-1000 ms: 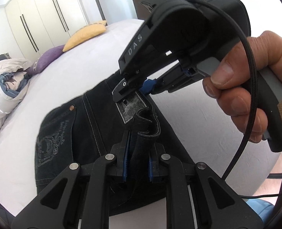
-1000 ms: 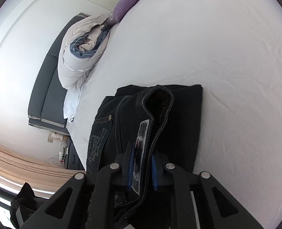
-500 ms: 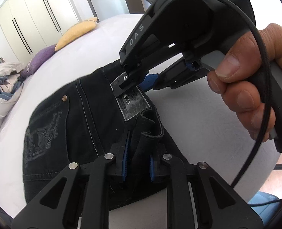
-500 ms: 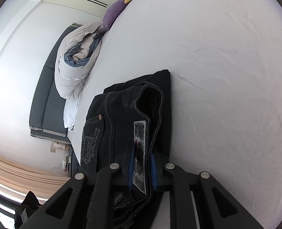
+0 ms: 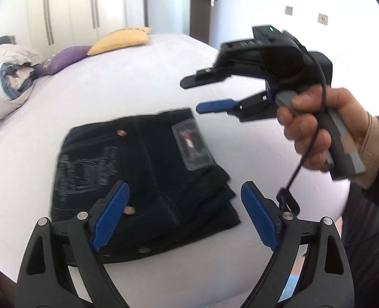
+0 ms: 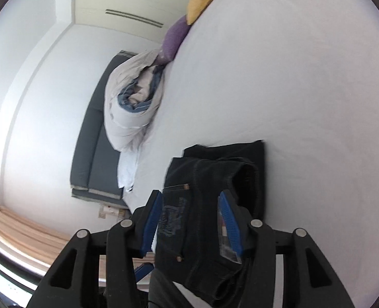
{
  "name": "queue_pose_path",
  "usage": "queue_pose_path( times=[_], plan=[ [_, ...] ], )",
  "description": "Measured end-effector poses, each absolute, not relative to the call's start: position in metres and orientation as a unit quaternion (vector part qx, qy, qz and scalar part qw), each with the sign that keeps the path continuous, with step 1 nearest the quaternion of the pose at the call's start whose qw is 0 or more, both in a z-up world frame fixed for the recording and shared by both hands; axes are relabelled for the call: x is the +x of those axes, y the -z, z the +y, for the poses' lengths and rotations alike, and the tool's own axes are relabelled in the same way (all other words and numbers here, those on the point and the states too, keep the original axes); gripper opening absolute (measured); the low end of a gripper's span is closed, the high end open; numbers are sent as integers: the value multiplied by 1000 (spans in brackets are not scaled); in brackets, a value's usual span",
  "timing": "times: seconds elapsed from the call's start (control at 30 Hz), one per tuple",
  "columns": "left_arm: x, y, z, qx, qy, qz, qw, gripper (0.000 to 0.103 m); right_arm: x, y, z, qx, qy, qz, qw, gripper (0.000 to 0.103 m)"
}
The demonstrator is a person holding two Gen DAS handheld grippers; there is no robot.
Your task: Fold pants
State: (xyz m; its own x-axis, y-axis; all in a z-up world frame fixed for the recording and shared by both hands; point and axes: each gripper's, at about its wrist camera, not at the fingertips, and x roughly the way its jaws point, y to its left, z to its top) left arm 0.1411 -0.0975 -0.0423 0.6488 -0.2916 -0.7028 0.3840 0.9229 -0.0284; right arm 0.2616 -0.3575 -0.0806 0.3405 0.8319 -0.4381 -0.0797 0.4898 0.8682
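Nothing here can actually be read. The black pants [image 5: 148,179] carry a grey patch label [image 5: 193,146] at the waistband, just beyond the left gripper [image 5: 184,215], with a small red mark on it, but any lettering is blurred. Pale embroidery on the back pocket [image 5: 86,164] is too smeared to make out. Raised lettering on top of the right gripper [image 5: 202,95] is also illegible.
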Motion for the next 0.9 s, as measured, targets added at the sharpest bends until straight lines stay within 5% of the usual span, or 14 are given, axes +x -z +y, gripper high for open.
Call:
queue_pose_path(
  times=[0.1,0.2,0.3,0.4,0.57,0.73,0.9],
  plan=[
    [167,34,-54,39,156,371,915,89,272,85,-324,381,-357,491,698,51],
    [206,41,-19,24,129,386,913,89,285,112,-315,380,-322,518,696,62],
    [229,69,-3,-8,119,434,893,89,288,145,-333,421,-302,519,680,43],
    [244,107,19,-23,101,474,874,89,274,143,-353,433,-297,498,690,41],
    [257,81,37,-44,124,439,889,89,255,119,-367,436,-311,477,697,58],
    [297,64,39,-53,154,417,894,89,250,113,-343,432,-361,471,680,61],
    [332,108,34,-71,153,454,875,89,247,142,-340,450,-341,480,672,59]
  ],
)
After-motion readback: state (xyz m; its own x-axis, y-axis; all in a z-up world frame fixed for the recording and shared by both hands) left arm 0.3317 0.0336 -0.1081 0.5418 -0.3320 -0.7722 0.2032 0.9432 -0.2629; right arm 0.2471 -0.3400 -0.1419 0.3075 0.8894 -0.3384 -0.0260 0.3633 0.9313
